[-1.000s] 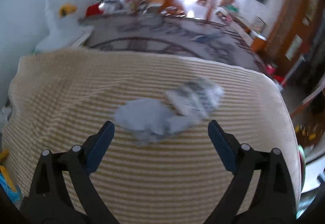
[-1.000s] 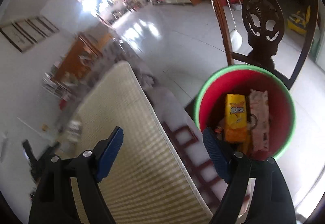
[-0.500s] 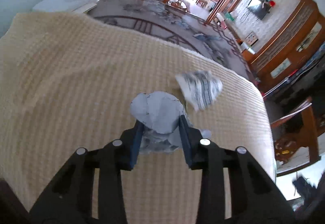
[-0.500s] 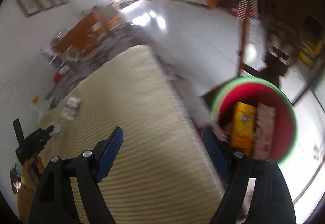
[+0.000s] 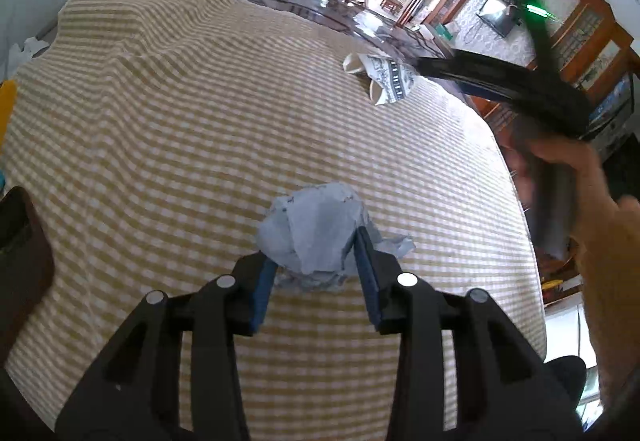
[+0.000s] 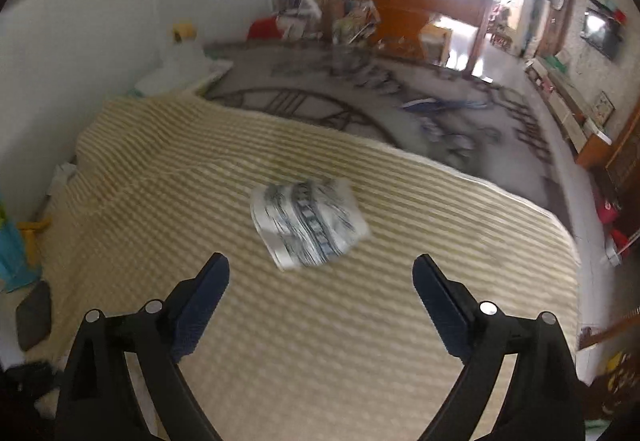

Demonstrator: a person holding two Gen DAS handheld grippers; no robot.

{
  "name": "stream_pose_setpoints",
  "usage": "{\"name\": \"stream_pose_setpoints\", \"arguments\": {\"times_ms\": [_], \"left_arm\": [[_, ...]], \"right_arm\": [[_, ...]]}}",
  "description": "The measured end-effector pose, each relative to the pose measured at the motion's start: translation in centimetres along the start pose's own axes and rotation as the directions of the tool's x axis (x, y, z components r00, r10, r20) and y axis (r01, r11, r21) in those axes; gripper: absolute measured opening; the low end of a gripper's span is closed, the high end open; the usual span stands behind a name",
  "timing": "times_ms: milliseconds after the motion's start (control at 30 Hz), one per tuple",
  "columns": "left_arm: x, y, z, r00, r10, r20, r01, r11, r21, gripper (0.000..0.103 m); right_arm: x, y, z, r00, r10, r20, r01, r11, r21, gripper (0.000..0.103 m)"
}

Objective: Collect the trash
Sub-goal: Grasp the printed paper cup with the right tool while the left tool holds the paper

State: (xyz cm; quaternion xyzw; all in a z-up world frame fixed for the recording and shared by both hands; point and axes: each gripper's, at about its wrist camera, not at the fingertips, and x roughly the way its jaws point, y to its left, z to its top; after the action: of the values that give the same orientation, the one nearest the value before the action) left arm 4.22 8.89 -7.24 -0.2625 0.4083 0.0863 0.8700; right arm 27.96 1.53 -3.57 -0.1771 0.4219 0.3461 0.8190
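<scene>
Fingers of the left gripper, black plastic with flat blue pads, press from both sides on a crumpled wad of pale blue-grey paper; the log has them easing apart slightly, yet the pads still touch the wad, which bulges up between and beyond the tips. Under them spreads a tabletop covered by a checked cloth, yellow and white, softly woven and creased into ridges toward the far left. Beyond the cloth's far edge lies a dark patterned surface, then wooden furniture, shelves and a bright doorway. Right of the left fingers, a person's hand holds the blurred black right gripper over the cloth. In the right wrist view the right gripper has its fingers wide apart and opening, nothing between them. Just ahead of them on the cloth lies a folded printed wrapper, white with dark blue-grey bands, rumpled and roughly rectangular.
</scene>
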Motion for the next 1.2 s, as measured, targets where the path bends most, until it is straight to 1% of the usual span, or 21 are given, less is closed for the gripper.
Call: {"name": "stream_pose_setpoints", "arguments": {"times_ms": [100, 167, 200, 267, 367, 433, 500, 567, 700, 767, 800, 933, 1000, 1100, 1200], "left_arm": [[0.3, 0.5, -0.2, 1.0, -0.017, -0.014, 0.017, 1.0, -0.013, 0.039], [0.7, 1.1, 0.0, 1.0, -0.023, -0.02, 0.023, 0.999, -0.032, 0.039], [0.9, 1.5, 0.0, 0.999, -0.035, -0.022, 0.034, 0.998, -0.046, 0.04], [1.0, 1.8, 0.0, 0.999, -0.044, -0.023, 0.043, 0.997, -0.061, 0.042], [0.8, 1.9, -0.1, 0.999, -0.048, -0.02, 0.047, 0.997, -0.059, 0.044], [0.8, 1.8, -0.5, 0.999, -0.05, -0.022, 0.048, 0.997, -0.06, 0.047], [1.1, 1.8, -0.8, 0.998, -0.045, -0.033, 0.043, 0.997, -0.065, 0.048], [1.3, 1.9, -1.0, 0.998, -0.041, -0.042, 0.038, 0.997, -0.074, 0.051], [1.3, 2.0, -1.1, 0.998, -0.036, -0.046, 0.032, 0.996, -0.08, 0.055], [1.2, 2.0, -1.2, 0.998, -0.032, -0.046, 0.028, 0.996, -0.084, 0.057], [1.1, 1.9, -1.2, 0.999, -0.029, -0.046, 0.025, 0.996, -0.086, 0.058], [0.9, 1.9, -1.3, 0.999, -0.021, -0.049, 0.016, 0.995, -0.094, 0.061], [0.9, 1.9, -1.2, 0.998, -0.021, -0.051, 0.015, 0.994, -0.104, 0.064], [0.9, 1.7, -1.1, 0.998, -0.011, -0.056, 0.005, 0.994, -0.106, 0.068], [1.1, 1.3, -1.0, 0.998, 0.008, -0.057, -0.014, 0.996, -0.093, 0.069]], "right_arm": [[2.8, 0.6, 1.1, 0.999, -0.018, -0.048, 0.017, 1.0, -0.02, 0.09], [4.6, 0.8, 1.6, 0.995, -0.044, -0.086, 0.041, 0.998, -0.037, 0.09], [5.0, 0.9, 1.6, 0.995, -0.056, -0.088, 0.053, 0.998, -0.042, 0.091], [5.8, 0.7, 2.0, 0.994, -0.049, -0.097, 0.045, 0.998, -0.041, 0.091], [6.0, 0.2, 2.2, 0.994, -0.031, -0.101, 0.03, 1.0, -0.008, 0.09], [5.6, 0.2, 2.2, 0.995, -0.035, -0.096, 0.034, 0.999, -0.01, 0.089], [4.5, 0.3, 1.8, 0.997, -0.034, -0.071, 0.033, 0.999, -0.011, 0.088], [2.8, -0.1, 1.0, 0.999, -0.013, -0.042, 0.014, 1.0, 0.014, 0.088], [-1.3, -0.8, -1.7, 1.0, -0.019, -0.017, 0.02, 0.998, 0.056, 0.089], [-3.5, -1.2, -4.0, 1.0, -0.024, -0.009, 0.024, 0.996, 0.083, 0.089], [-4.8, -1.7, -5.6, 1.0, -0.029, -0.007, 0.03, 0.993, 0.116, 0.089], [-8.4, -3.3, -11.0, 1.0, -0.01, -0.009, 0.012, 0.966, 0.259, 0.089], [-10.0, -3.6, -13.5, 1.0, -0.023, -0.002, 0.023, 0.953, 0.302, 0.089], [-11.8, -3.8, -16.4, 0.999, -0.043, 0.004, 0.039, 0.938, 0.345, 0.089], [-13.0, -3.9, -19.5, 1.0, -0.028, -0.001, 0.026, 0.909, 0.416, 0.089]]}}
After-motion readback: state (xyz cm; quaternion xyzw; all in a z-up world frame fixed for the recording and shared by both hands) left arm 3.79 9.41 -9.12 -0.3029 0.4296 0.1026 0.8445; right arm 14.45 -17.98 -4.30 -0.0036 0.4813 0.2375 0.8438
